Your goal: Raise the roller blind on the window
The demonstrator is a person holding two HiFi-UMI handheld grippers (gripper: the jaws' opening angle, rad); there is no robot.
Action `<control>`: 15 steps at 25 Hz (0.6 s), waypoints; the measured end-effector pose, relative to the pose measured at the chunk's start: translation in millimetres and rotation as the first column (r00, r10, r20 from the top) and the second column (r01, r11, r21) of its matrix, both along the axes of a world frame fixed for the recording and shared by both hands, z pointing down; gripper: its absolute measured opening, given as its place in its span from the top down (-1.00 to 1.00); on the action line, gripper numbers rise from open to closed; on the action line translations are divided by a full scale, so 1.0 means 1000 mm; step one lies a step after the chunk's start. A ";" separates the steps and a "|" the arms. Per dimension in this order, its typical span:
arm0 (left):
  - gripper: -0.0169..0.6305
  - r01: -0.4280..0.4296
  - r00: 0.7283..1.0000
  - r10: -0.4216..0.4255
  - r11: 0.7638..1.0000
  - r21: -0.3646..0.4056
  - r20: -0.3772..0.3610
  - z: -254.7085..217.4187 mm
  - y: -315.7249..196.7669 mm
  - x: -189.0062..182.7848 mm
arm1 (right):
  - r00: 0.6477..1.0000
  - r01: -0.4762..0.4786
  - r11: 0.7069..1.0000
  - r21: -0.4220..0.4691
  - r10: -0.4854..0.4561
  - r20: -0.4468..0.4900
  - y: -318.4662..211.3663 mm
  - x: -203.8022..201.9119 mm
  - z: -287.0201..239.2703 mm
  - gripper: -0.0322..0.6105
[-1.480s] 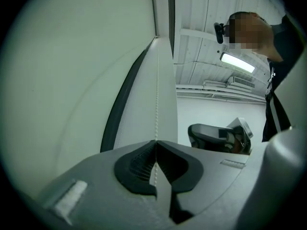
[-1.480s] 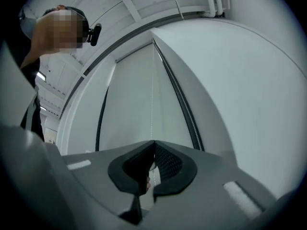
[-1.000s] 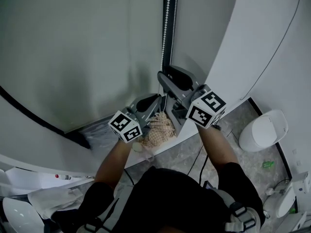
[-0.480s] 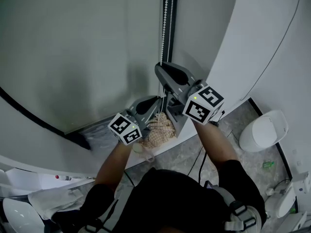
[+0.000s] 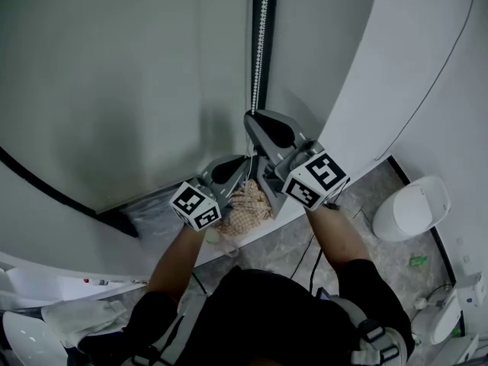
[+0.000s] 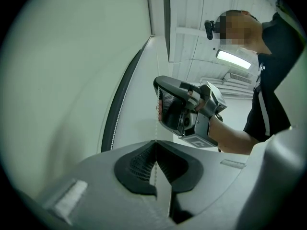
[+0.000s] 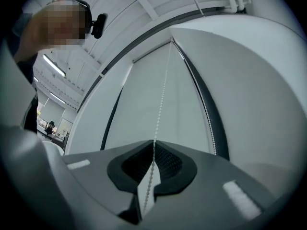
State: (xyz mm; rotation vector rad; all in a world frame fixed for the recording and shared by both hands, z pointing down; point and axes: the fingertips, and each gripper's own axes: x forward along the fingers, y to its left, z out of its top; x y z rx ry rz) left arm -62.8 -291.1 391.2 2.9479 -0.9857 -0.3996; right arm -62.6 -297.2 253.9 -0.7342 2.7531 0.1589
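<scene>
Seen from the head view, both forearms are reaching up over a woven bundle (image 5: 245, 208) toward the bead chain (image 5: 261, 36) beside the lowered roller blind (image 5: 114, 75); the left gripper view is showing the left gripper (image 6: 156, 145) pinching that chain below the right gripper (image 6: 159, 107), whose jaws, having just been closing, are gripping it too in the right gripper view.

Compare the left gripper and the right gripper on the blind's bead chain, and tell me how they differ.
Height: the right gripper grips the bead chain higher up, and the left gripper grips it just below.
Jaws: the right gripper's jaws have just been closing onto the chain, while the left gripper's jaws are pressed fully together on it.
Shared: both are shut on the same chain, one above the other.
</scene>
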 end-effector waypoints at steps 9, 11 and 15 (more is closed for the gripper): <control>0.93 -0.015 0.998 0.025 0.983 -0.182 0.055 0.092 -0.005 0.018 | 0.998 -0.023 0.993 -0.118 0.015 -0.065 -0.003 0.012 0.097 0.88; 0.93 -0.024 0.998 0.037 0.977 -0.213 0.058 0.109 -0.002 0.023 | 0.998 -0.017 0.990 -0.143 0.008 -0.060 -0.001 0.016 0.116 0.88; 0.93 -0.068 0.997 0.076 0.972 -0.224 0.028 0.116 0.010 0.035 | 0.999 -0.019 0.989 -0.143 0.012 -0.048 0.008 0.027 0.123 0.88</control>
